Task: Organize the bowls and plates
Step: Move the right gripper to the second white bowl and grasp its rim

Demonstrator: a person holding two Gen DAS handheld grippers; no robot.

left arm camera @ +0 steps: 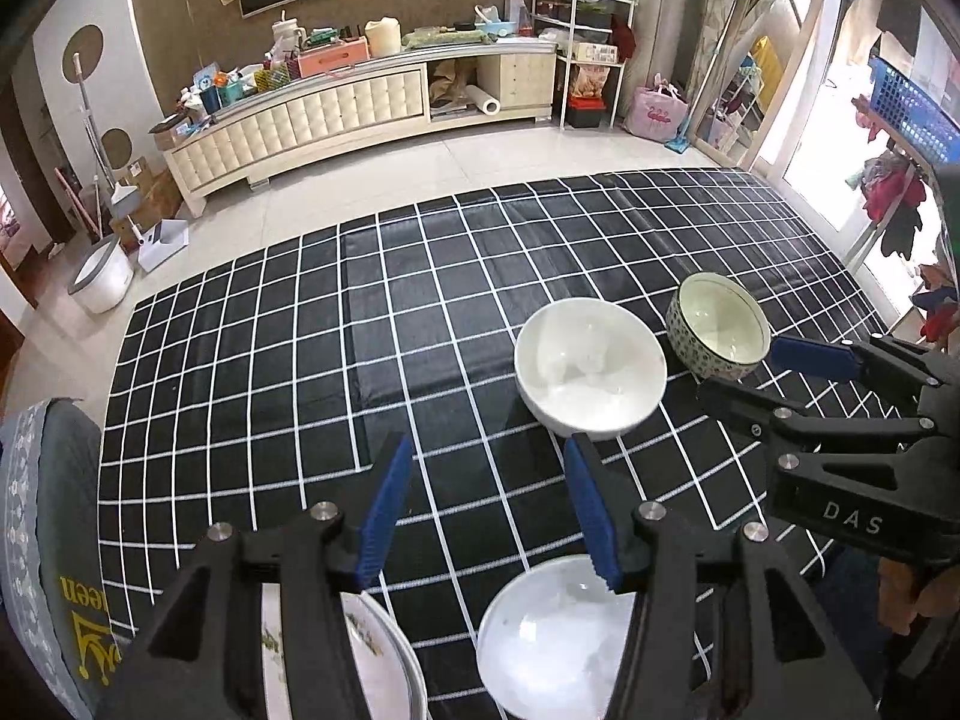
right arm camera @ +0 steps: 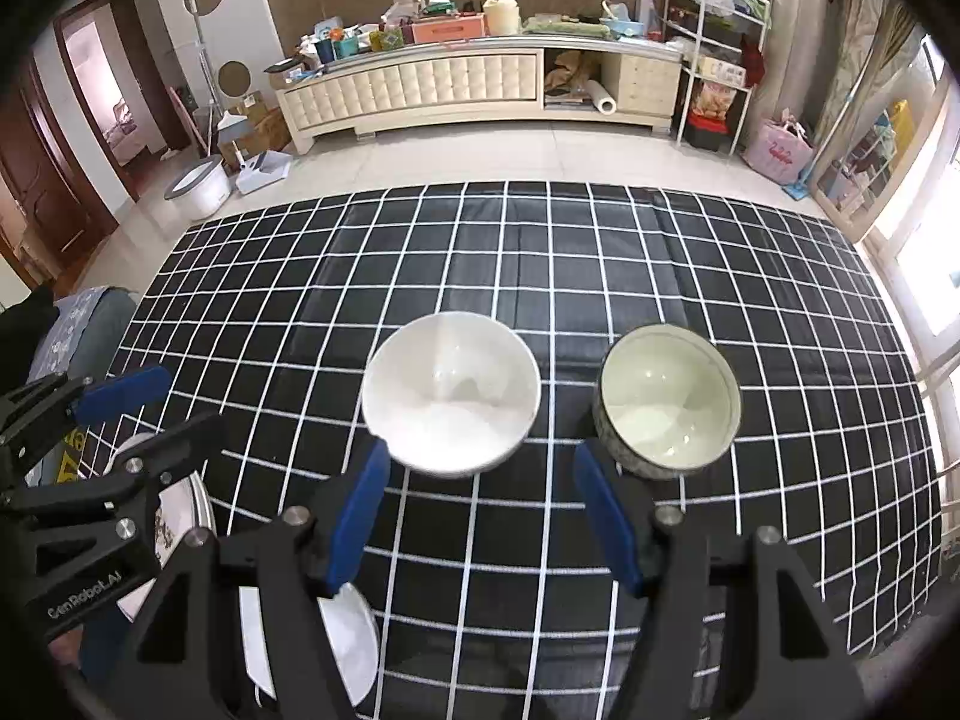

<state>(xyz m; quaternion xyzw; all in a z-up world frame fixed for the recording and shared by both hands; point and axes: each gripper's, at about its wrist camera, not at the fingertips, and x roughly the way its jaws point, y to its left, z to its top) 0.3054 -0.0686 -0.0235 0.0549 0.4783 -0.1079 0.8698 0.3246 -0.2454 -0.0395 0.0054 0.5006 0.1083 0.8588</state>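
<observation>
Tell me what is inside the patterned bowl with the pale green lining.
Nothing shows inside the patterned ceramic bowl with the pale green lining: only its glossy inner surface and reflections. The right wrist view shows its bottom fully; the tablecloth beneath it is covered.

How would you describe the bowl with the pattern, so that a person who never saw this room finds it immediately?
Start at the black tablecloth with white grid lines. Two bowls stand side by side near its middle. The round patterned ceramic bowl is the right one: unlike the plain white bowl, it has a dark speckled outside and a pale greenish inside.
</observation>
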